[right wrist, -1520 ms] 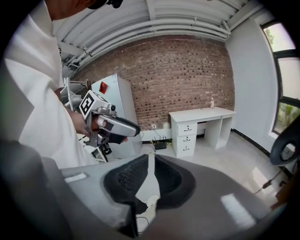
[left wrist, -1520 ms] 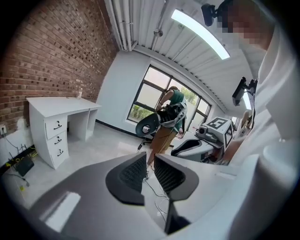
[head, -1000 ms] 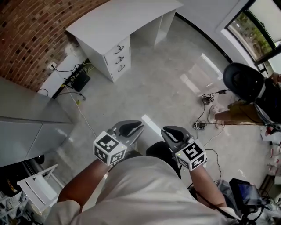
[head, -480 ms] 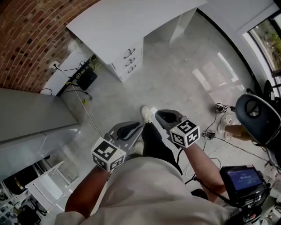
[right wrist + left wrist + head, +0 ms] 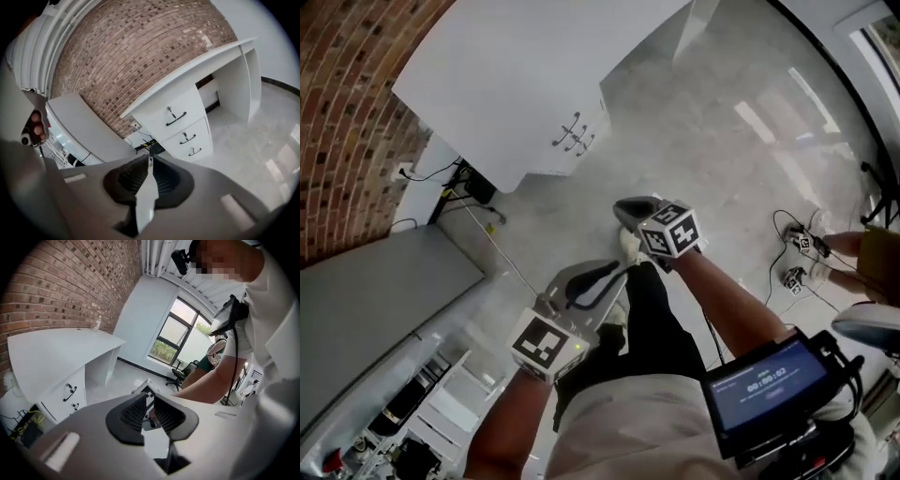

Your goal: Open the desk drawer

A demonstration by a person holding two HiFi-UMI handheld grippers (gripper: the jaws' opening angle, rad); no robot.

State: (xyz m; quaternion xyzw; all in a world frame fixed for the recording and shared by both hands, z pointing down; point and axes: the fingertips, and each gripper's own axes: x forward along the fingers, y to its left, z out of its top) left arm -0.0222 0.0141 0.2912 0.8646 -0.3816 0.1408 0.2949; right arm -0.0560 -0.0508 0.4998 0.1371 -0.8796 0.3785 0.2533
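Closest in, the left gripper (image 5: 605, 275) hangs low by the person's leg. Its own view shows the fingers (image 5: 136, 411) a narrow slit apart with nothing between them. Just ahead of it, the right gripper (image 5: 630, 214) is held forward, and its fingers (image 5: 161, 176) meet at the tips, clamping nothing.

Beyond both lies a stretch of bare grey floor (image 5: 712, 141), then the drawer stack (image 5: 572, 136) under the white surface (image 5: 516, 66) that stands against the brick wall (image 5: 347, 84).

In the last second the surface has swelled in the head view and slid toward the person, and the right gripper has moved out ahead of the left. This reads as a walk-up, not yet a reach.

The right gripper view looks straight at three dark handles, with the top drawer (image 5: 176, 115) uppermost. All three fronts sit flush — none is pulled out.

The task is only at the approach, I judge. The grippers are well apart from any handle. The right one looks the likelier to take a handle, and its fingers would have to part first.
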